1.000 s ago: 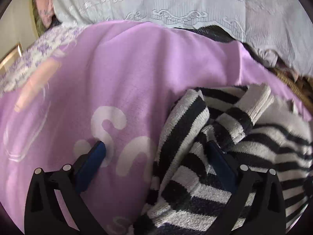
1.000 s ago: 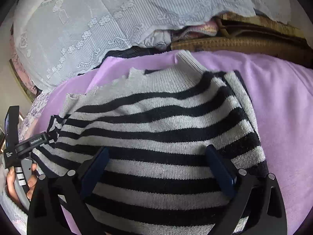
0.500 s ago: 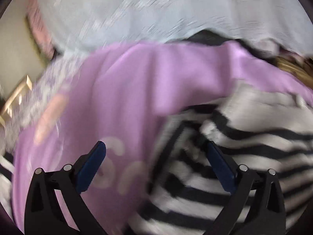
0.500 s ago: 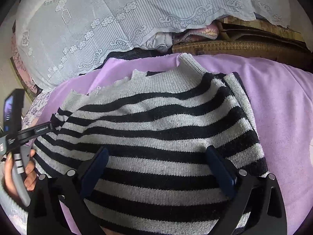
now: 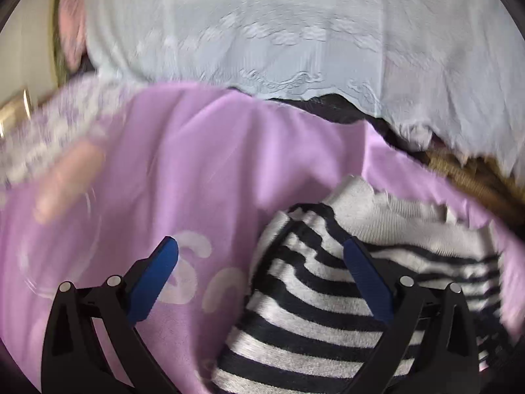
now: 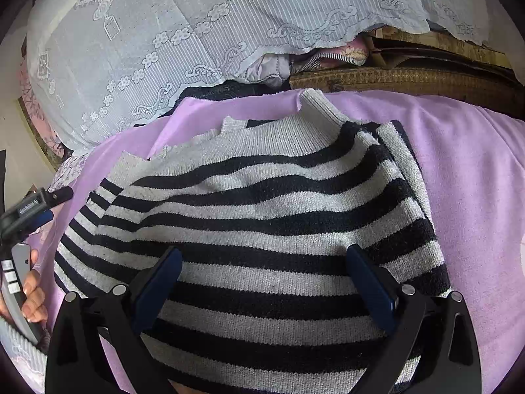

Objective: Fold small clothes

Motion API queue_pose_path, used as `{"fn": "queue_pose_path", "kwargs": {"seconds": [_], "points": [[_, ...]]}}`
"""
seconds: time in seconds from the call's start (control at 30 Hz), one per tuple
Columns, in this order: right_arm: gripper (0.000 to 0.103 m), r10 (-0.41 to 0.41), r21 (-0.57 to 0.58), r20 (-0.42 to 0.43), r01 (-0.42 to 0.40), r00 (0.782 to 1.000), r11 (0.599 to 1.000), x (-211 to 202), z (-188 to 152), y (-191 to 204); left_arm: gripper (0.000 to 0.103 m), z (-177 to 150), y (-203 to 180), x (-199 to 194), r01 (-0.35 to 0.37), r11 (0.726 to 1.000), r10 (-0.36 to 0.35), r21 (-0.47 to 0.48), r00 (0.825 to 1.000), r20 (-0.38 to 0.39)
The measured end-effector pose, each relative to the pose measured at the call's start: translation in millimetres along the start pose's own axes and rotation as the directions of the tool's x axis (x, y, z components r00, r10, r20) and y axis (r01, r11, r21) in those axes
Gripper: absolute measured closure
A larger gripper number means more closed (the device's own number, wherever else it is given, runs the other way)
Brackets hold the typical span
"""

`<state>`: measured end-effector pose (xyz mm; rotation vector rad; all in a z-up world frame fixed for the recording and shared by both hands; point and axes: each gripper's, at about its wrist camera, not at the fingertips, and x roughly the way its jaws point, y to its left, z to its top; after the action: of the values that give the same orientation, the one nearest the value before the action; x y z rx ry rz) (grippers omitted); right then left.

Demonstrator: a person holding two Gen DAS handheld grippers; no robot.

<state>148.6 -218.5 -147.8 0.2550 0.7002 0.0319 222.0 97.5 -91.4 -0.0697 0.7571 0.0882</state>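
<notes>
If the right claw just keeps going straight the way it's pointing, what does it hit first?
Most likely the striped sweater: the open right claw points straight over its knit, which fills the gap between the fingers. Past its collar lie the purple cloth and lace fabric. Height above the sweater is unclear.

sweater [image 6: 262, 203] laid on blanket [image 6: 466, 164] | lace cloth [image 6: 183, 23] draped behind | woven mat [image 6: 403, 77] set behind, right

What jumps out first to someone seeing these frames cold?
The black-and-grey striped sweater fills the middle of the right wrist view, lying on a lilac cloth with pale lettering. Both the right gripper and the left gripper are open above it. A white lace cover spans the background.
</notes>
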Motion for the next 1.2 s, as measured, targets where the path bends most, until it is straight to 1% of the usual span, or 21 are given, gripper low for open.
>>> {"fn": "queue_pose_path", "kwargs": {"seconds": [0.03, 0.07, 0.1, 0.13, 0.17, 0.2, 0.23, 0.3, 0.37, 0.43, 0.5, 0.53, 0.57, 0.6, 0.63, 0.7, 0.73, 0.83, 0.93, 1.1, 1.2], "points": [[0.003, 0.001, 0.001, 0.0, -0.001, 1.0, 1.0, 0.0, 0.2, -0.4, 0.005, -1.6, -7.2, 9.0, -0.055, 0.998, 0.055, 0.034, 0.998, -0.019], [0.003, 0.002, 0.001, 0.0, -0.002, 1.0, 1.0, 0.0, 0.3, -0.5, 0.005, -6.4, -12.8, 22.9, -0.108, 0.992, 0.112, 0.07, 0.992, -0.058], [0.003, 0.002, 0.001, 0.0, -0.002, 1.0, 1.0, -0.1, 0.4, -0.5, 0.005, -12.7, -15.5, 40.6, -0.136, 0.986, 0.148, 0.101, 0.982, -0.118], [0.003, 0.003, 0.001, 0.0, -0.003, 1.0, 1.0, -0.1, 0.5, -0.7, 0.004, -20.4, -13.3, 59.4, -0.125, 0.987, 0.143, 0.104, 0.971, -0.191], [0.003, 0.002, 0.001, -0.001, -0.002, 1.0, 1.0, 0.0, 0.5, -0.5, 0.004, -20.5, -7.6, 57.1, -0.105, 0.993, 0.115, 0.06, 0.977, -0.181], [0.003, 0.002, 0.001, -0.001, -0.002, 1.0, 1.0, -0.1, 0.4, -0.7, 0.004, -18.0, -4.2, 51.3, -0.096, 0.995, 0.101, 0.037, 0.979, -0.178], [0.003, 0.003, 0.002, -0.001, -0.003, 1.0, 1.0, -0.2, 0.5, -0.8, 0.004, -13.5, -1.1, 40.0, -0.069, 0.998, 0.07, 0.009, 0.984, -0.164], [0.003, 0.005, 0.004, 0.005, -0.005, 1.0, 1.0, -1.4, 0.4, -1.2, 0.004, -12.3, 1.8, 12.6, -0.013, 0.999, 0.009, -0.045, 0.996, -0.09], [0.004, 0.004, 0.021, 0.047, -0.005, 0.999, 1.0, -11.3, -0.7, -3.6, 0.004, -19.0, -3.6, -7.1, 0.042, 0.998, -0.045, -0.045, 0.997, -0.069], [0.004, -0.057, 0.02, 0.124, 0.054, 0.991, 0.998, -32.0, -4.5, 0.3, 0.004, -30.9, -15.8, -20.3, 0.081, 0.997, -0.081, -0.005, 0.994, -0.077], [0.004, -0.073, -0.007, 0.138, 0.075, 0.988, 0.997, -40.7, -9.2, 7.8, 0.004, -44.9, -31.5, -24.0, 0.072, 0.996, -0.066, 0.053, 0.993, -0.093], [0.004, -0.079, -0.026, 0.121, 0.082, 0.99, 0.996, -41.2, -12.8, 11.9, 0.004, -56.0, -43.6, -20.9, 0.044, 0.994, -0.033, 0.101, 0.993, -0.115], [0.004, -0.115, -0.06, 0.069, 0.119, 0.991, 0.991, -35.4, -20.1, 18.4, 0.004, -65.6, -55.0, -13.7, 0.014, 0.99, 0.006, 0.142, 0.99, -0.141], [0.003, -0.146, -0.083, 0.026, 0.148, 0.989, 0.986, -28.6, -24.0, 20.8, 0.004, -77.1, -64.8, -5.3, -0.038, 0.981, 0.067, 0.192, 0.987, -0.148], [0.003, -0.193, -0.135, -0.042, 0.185, 0.98, 0.973, -16.1, -29.7, 26.5, 0.004, -84.9, -72.6, -8.7, -0.096, 0.968, 0.117, 0.231, 0.99, -0.079], [0.003, -0.223, -0.17, -0.031, 0.215, 0.974, 0.962, -18.2, -32.0, 32.7, 0.004, -86.8, -80.5, -17.1, -0.141, 0.95, 0.159, 0.277, 0.986, -0.041], [0.003, -0.224, -0.171, -0.026, 0.216, 0.974, 0.961, -19.4, -33.8, 32.9, 0.004, -88.3, -80.5, -23.7, -0.146, 0.949, 0.16, 0.279, 0.987, -0.025], [0.003, -0.191, -0.146, -0.027, 0.185, 0.981, 0.972, -23.3, -35.1, 27.1, 0.005, -91.8, -73.6, -40.1, -0.105, 0.964, 0.11, 0.242, 0.994, -0.007], [0.003, -0.163, -0.126, -0.033, 0.157, 0.986, 0.979, -24.0, -34.9, 20.6, 0.005, -95.5, -70.5, -51.8, -0.086, 0.972, 0.085, 0.22, 0.996, 0.017], [0.003, -0.181, -0.147, -0.036, 0.173, 0.983, 0.974, -23.4, -37.5, 27.7, 0.005, -98.9, -75.3, -64.2, -0.078, 0.973, 0.066, 0.218, 0.996, 0.06], [0.003, -0.18, -0.147, -0.036, 0.173, 0.983, 0.974, -23.2, -37.0, 27.0, 0.005, -98.1, -75.1, -66.1, -0.069, 0.975, 0.055, 0.213, 0.996, 0.067]]}}
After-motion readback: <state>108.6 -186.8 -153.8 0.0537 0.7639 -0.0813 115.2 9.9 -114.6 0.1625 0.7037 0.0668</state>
